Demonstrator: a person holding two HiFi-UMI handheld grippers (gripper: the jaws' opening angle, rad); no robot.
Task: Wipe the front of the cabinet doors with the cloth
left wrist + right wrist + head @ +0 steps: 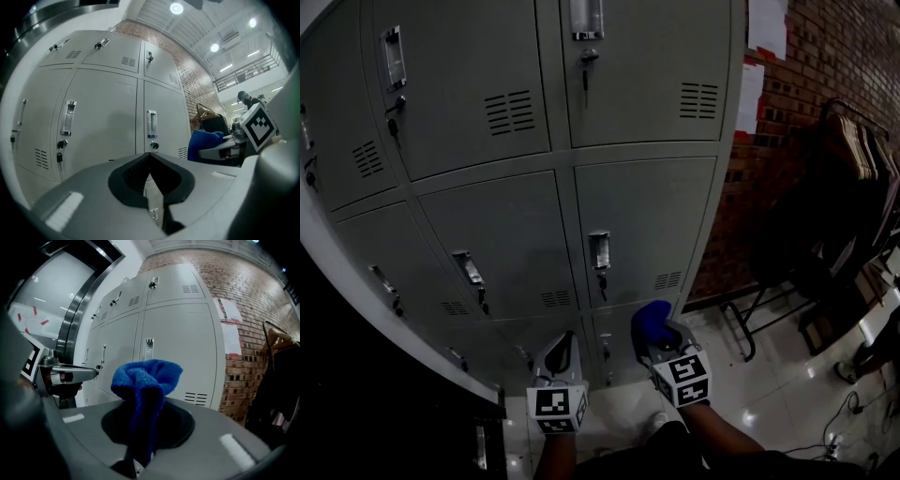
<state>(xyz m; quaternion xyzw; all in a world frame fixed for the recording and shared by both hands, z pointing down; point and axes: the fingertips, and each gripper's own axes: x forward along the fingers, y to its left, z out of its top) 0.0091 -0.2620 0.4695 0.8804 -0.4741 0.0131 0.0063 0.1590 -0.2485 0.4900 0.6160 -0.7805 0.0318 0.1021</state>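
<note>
Dim, fisheye-warped, ceiling-lit frames.

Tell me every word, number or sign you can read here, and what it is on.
No legible text anywhere in these views.
Sheets on the brick wall: print too blurred to read.
Card holders on the locker doors: too small to tell.
Marker cubes: black-and-white square patterns, no letters.
</note>
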